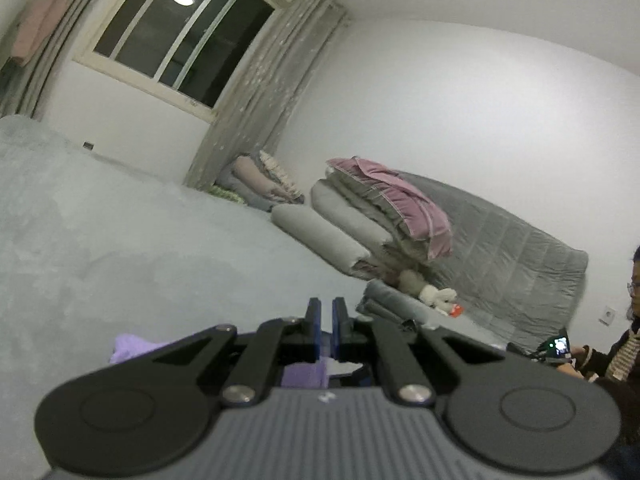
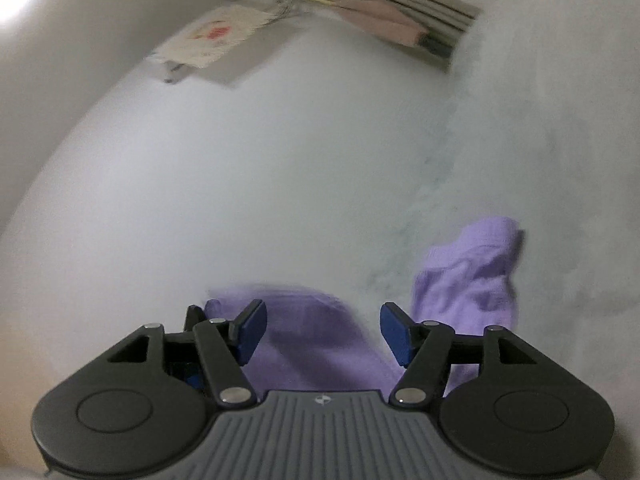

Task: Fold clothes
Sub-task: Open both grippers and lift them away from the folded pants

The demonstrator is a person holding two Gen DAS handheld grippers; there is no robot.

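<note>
The pale grey bed cover [image 2: 240,200] filled the near ground. On it lay the lilac garment [image 2: 320,340], under the right gripper [image 2: 322,330], whose jaws stood apart around nothing; one sleeve [image 2: 472,276] bunched just beyond. The left gripper [image 1: 326,320] was closed, seemingly pinching lilac cloth. Soft, light knit: probably best pinched at hem or cuff. Folded bedding [image 1: 372,216] sat far off.

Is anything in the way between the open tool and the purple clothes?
Nothing visible is. The right tool stands open right over the purple garment, with only the pale bed cover around it and no other thing between the fingers.
</note>
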